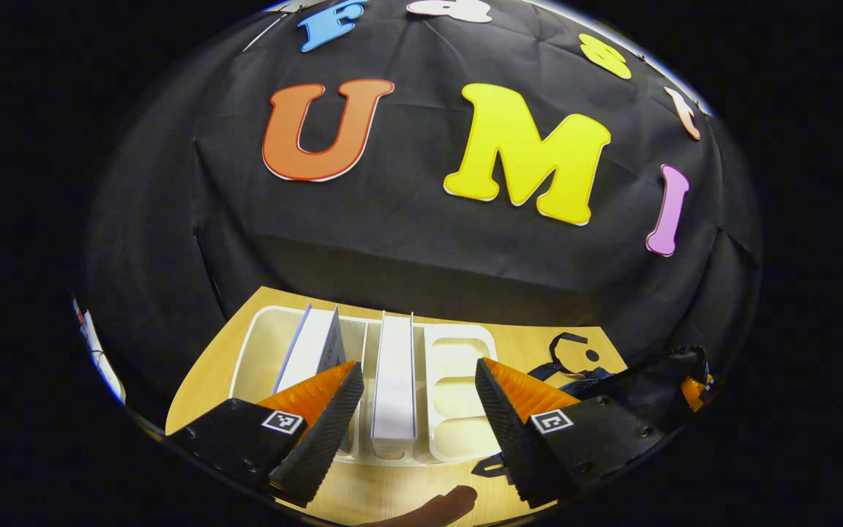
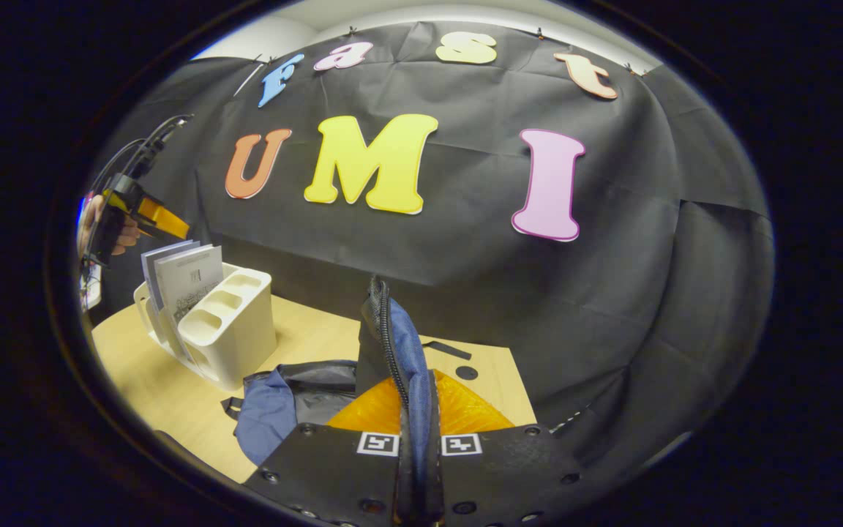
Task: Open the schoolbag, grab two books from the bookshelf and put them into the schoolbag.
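In the left gripper view my left gripper (image 1: 416,428) is open above a white bookshelf (image 1: 458,344). A white book (image 1: 394,384) stands upright in the rack, in line with the gap between the fingers. A second book (image 1: 312,344) leans one slot to the left. The dark blue schoolbag (image 1: 586,377) lies right of the rack. In the right gripper view my right gripper (image 2: 414,413) is shut on the schoolbag's zippered edge (image 2: 392,344), holding it up off the rest of the schoolbag (image 2: 282,402). The left gripper (image 2: 145,214) hovers over the books (image 2: 186,282) in the bookshelf (image 2: 227,333).
Everything rests on a light wooden table (image 2: 151,380) backed by the black cloth wall. A hand (image 2: 103,227) holds the left gripper at the far left. A fingertip (image 1: 447,505) shows at the table's near edge. The rack's right slots (image 1: 458,395) hold nothing.
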